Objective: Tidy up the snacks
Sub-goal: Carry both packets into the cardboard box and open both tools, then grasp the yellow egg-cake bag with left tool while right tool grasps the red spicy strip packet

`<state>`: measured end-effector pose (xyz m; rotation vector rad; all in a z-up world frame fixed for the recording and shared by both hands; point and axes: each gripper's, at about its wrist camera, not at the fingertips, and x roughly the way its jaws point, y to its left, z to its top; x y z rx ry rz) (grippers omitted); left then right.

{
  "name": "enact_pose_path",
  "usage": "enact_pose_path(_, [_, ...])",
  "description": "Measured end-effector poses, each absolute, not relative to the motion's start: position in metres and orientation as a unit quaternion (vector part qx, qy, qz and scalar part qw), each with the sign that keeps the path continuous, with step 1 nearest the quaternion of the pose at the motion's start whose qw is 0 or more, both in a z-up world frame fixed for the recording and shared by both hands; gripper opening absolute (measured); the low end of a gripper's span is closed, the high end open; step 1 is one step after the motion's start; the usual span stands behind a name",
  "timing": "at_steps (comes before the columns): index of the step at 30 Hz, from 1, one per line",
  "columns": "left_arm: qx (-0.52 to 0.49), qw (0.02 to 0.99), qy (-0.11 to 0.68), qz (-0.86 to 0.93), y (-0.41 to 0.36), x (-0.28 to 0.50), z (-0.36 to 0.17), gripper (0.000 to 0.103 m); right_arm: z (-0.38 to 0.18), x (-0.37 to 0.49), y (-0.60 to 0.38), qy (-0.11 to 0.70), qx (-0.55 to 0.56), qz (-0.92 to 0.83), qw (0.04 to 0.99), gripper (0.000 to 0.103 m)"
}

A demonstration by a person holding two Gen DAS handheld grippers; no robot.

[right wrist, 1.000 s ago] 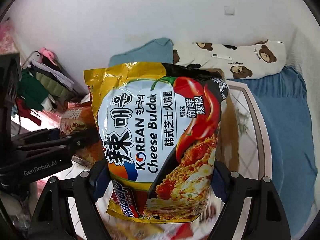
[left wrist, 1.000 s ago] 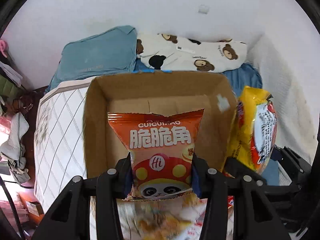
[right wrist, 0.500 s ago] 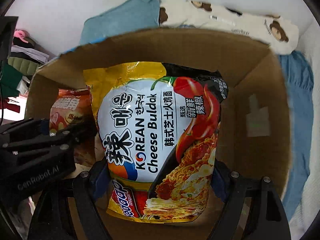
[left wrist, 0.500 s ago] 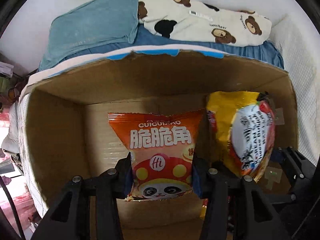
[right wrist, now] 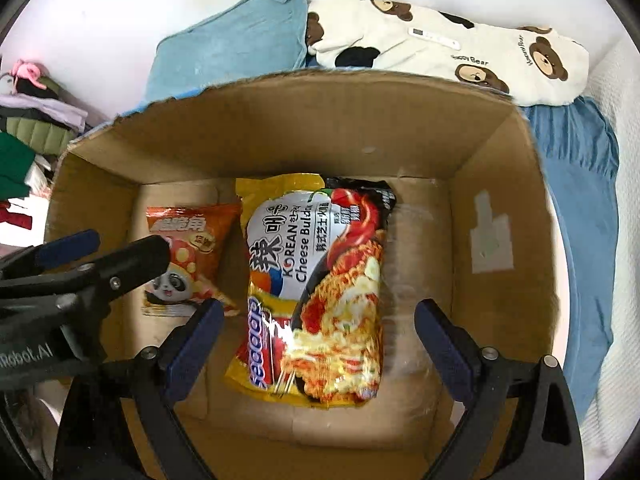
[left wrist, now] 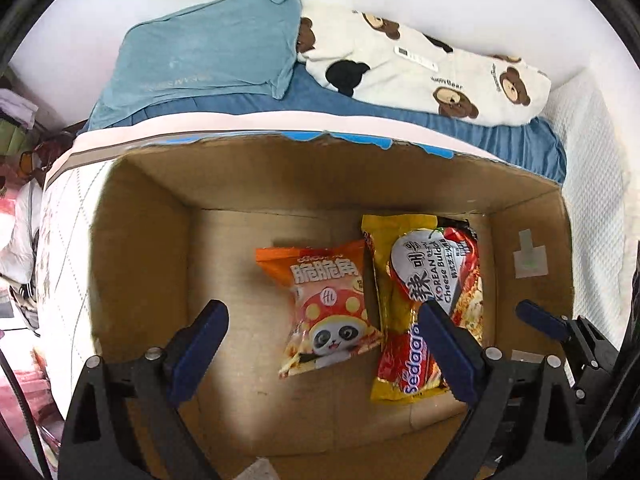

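An open cardboard box (left wrist: pixel 152 240) (right wrist: pixel 500 184) stands on a bed. On its floor lie an orange panda snack bag (left wrist: pixel 328 308) (right wrist: pixel 188 256) and, right of it, a yellow cheese noodle pack (left wrist: pixel 424 304) (right wrist: pixel 316 288), side by side. My left gripper (left wrist: pixel 320 312) hangs above the snack bag, its jaws opening wide, pads clear of the bag. Over the noodle pack my right gripper (right wrist: pixel 318 312) is opening too and touches nothing. One right finger (left wrist: pixel 540 320) shows at the left wrist view's edge. The left fingers (right wrist: pixel 140 252) partly cover the snack bag in the right wrist view.
Behind the box lie a teal pillow (left wrist: pixel 208 52) and a bear-print pillow (left wrist: pixel 420 68) on a blue sheet (right wrist: pixel 576 200). A white quilted cover (left wrist: pixel 60 260) is to the left. Clothes (right wrist: pixel 24 120) pile up at far left. A tape patch (left wrist: pixel 530 260) marks the box's right wall.
Both grippers came down into the box and opened. The snack bag and the noodle pack left the jaws and now lie on the box floor.
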<state>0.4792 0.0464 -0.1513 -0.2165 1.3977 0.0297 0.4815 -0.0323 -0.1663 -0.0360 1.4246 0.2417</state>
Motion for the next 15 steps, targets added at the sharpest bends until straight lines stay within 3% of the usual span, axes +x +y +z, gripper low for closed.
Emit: enact_pose_path(15, [-0.088,0.836,0.541,0.029,0.038,0.386,-0.074,0.097,-0.084,0.369,-0.045,0.568,-0.027,0.117,0.814,0.098])
